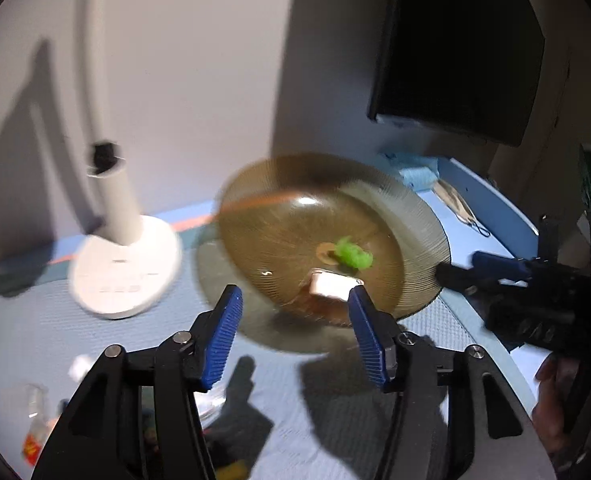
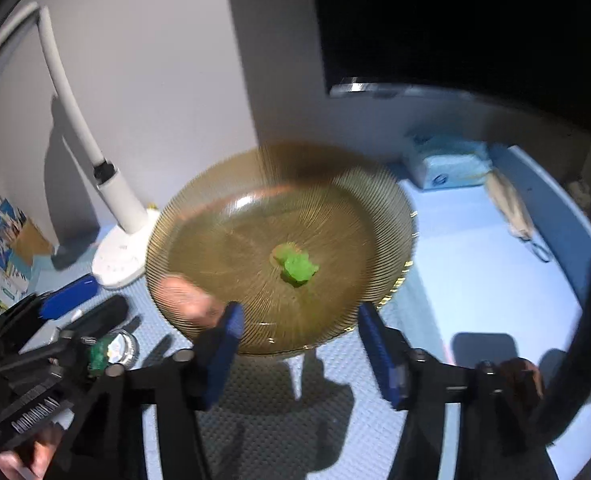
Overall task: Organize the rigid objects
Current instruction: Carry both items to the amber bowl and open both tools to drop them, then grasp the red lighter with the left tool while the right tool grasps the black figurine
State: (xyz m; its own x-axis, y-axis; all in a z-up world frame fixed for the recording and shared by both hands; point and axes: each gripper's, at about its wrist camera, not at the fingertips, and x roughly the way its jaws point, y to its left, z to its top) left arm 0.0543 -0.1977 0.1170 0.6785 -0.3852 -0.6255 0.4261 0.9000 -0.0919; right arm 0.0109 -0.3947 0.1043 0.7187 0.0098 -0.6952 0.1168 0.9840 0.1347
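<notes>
An amber ribbed glass plate (image 1: pixel 295 216) is seen blurred and tilted at the centre of both views, apparently off the blue-matted bench (image 1: pixel 55 328), since a shadow is cast on the mat beneath it. A green lump (image 1: pixel 353 256) is seen at the plate's middle, and a small white block (image 1: pixel 331 285) sits just in front of that lump in the left wrist view (not made out in the right one). The left gripper (image 1: pixel 295 336) is held just short of the plate's near rim, jaws set moderately wide, blue pads clear of the glass, nothing pressed between them. The right gripper (image 2: pixel 299 348) is held likewise at the plate's near rim (image 2: pixel 279 344), jaws moderately wide; the rim is seen between the pads, but no pad is seen pressing on it. In the right wrist view a pinkish blurred patch (image 2: pixel 187 296) is seen at the plate's left edge (what it is cannot be told). A white desk lamp (image 1: pixel 123 264) stands left of the plate, its base on the bench. A blue tissue pack (image 2: pixel 447 164) lies behind the plate to the right. A round clear glass piece (image 2: pixel 121 350) lies left of the plate near the other gripper's body. A dark screen (image 1: pixel 459 48) is mounted on the wall above the plate.
</notes>
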